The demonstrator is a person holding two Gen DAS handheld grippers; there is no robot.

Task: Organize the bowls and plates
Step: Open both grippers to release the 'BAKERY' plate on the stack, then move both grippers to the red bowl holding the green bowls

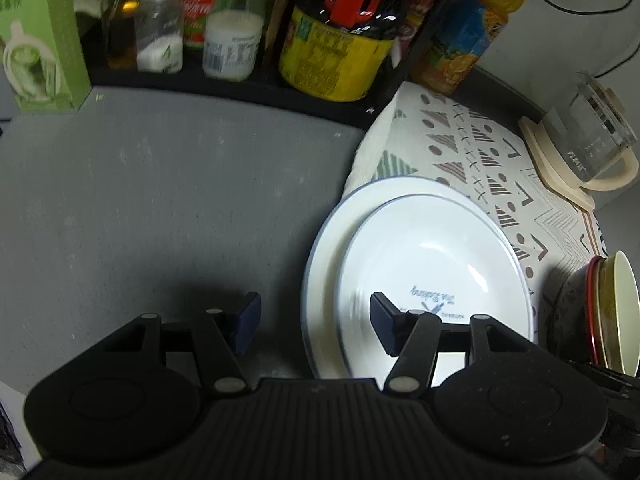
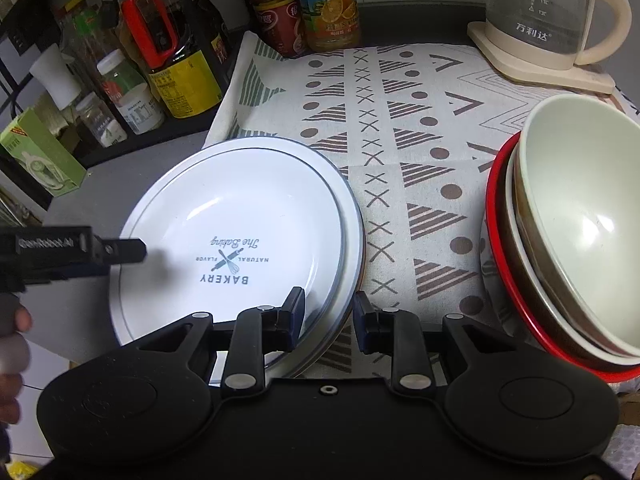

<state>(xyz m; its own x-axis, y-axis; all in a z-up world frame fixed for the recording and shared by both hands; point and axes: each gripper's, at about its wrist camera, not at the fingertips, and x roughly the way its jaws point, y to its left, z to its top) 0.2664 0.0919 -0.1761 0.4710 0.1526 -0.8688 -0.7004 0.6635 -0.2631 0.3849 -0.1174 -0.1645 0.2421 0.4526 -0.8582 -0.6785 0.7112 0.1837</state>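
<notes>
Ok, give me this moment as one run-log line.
plates: stacked, straddling grey mat and patterned cloth | bowls: nested, on cloth | left gripper: open, straddling plate rim | right gripper: open, straddling plate rim

Black ribbed tongs (image 2: 328, 320), blue pads (image 1: 248, 322), silver pivot screws.

Pretty clearly someone's home kitchen counter: a black rack (image 2: 120, 136) along the back is crammed with sauce and seasoning bottles (image 2: 180, 76), with a carton of orange juice (image 2: 330, 4) and a couple of drink cans (image 2: 276, 20) next to it. There's a glass electric kettle (image 2: 548, 12) in the corner, plus a patterned cloth (image 2: 400, 128) spread under stacked white plates (image 2: 240, 236) and nested bowls (image 2: 572, 232).
</notes>
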